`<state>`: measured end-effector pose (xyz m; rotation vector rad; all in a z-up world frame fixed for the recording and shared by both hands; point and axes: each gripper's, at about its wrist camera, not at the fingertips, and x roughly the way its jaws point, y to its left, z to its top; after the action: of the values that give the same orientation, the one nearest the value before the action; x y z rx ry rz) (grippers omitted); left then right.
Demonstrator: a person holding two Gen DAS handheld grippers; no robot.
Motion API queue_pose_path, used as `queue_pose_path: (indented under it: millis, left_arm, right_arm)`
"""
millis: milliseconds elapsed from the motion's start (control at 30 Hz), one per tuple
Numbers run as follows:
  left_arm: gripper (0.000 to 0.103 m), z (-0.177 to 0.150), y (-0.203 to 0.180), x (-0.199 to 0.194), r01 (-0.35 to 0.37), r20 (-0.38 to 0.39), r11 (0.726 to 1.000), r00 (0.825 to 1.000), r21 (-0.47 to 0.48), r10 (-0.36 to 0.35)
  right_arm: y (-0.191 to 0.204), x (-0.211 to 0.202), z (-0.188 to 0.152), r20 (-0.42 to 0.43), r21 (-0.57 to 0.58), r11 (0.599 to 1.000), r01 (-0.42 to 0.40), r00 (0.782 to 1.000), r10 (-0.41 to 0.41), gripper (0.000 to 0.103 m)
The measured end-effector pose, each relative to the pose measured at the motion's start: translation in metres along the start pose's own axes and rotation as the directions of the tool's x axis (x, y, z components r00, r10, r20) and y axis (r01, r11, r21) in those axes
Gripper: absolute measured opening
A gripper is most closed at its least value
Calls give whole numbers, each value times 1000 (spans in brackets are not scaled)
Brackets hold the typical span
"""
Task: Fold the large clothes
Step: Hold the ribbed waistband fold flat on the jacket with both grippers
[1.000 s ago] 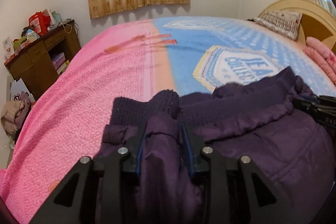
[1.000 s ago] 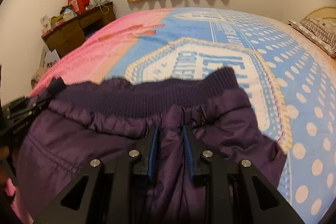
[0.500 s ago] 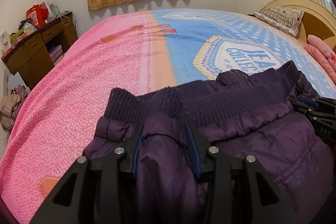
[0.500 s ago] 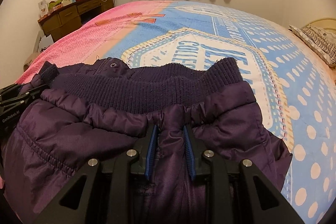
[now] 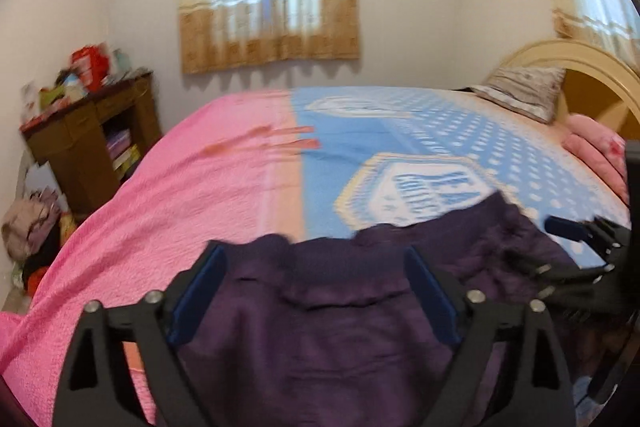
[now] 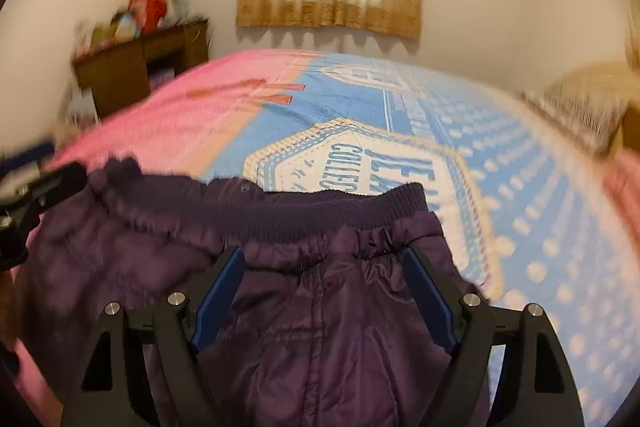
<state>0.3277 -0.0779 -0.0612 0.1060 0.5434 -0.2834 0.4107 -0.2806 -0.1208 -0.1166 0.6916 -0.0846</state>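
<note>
A dark purple padded jacket [image 5: 320, 331] with a ribbed knit hem lies on the bed near its front edge; it also shows in the right wrist view [image 6: 320, 327]. My left gripper [image 5: 316, 291] is open, its blue-padded jaws spread wide over the jacket's left part. My right gripper [image 6: 324, 287] is open too, jaws spread over the jacket's right part just behind the ribbed hem [image 6: 320, 215]. Each gripper shows at the edge of the other's view: the right one [image 5: 580, 239] and the left one [image 6: 40, 187]. Both views are motion-blurred.
The bed is covered by a pink and blue blanket [image 5: 240, 179] with a crest print [image 6: 380, 163]. A striped pillow [image 5: 524, 91] and a wooden headboard [image 5: 592, 67] are at far right. A cluttered wooden desk [image 5: 88, 131] stands at left, clothes on the floor below.
Both grippers have opened and let go of the jacket, which now lies on the bed. Both cameras have risen and pulled back a little.
</note>
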Motion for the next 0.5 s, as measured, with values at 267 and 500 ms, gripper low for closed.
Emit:
queue_pose_path:
  millis: [267, 500]
  left_arm:
    - [98, -40, -24, 69, -48, -189, 996, 980, 70, 60]
    - [103, -42, -39, 80, -119, -207, 983, 967, 138, 146]
  right_arm:
    - [-19, 43, -33, -108, 52, 998, -23, 994, 29, 82]
    - [-15, 54, -36, -147, 30, 1000, -7, 989, 12, 84]
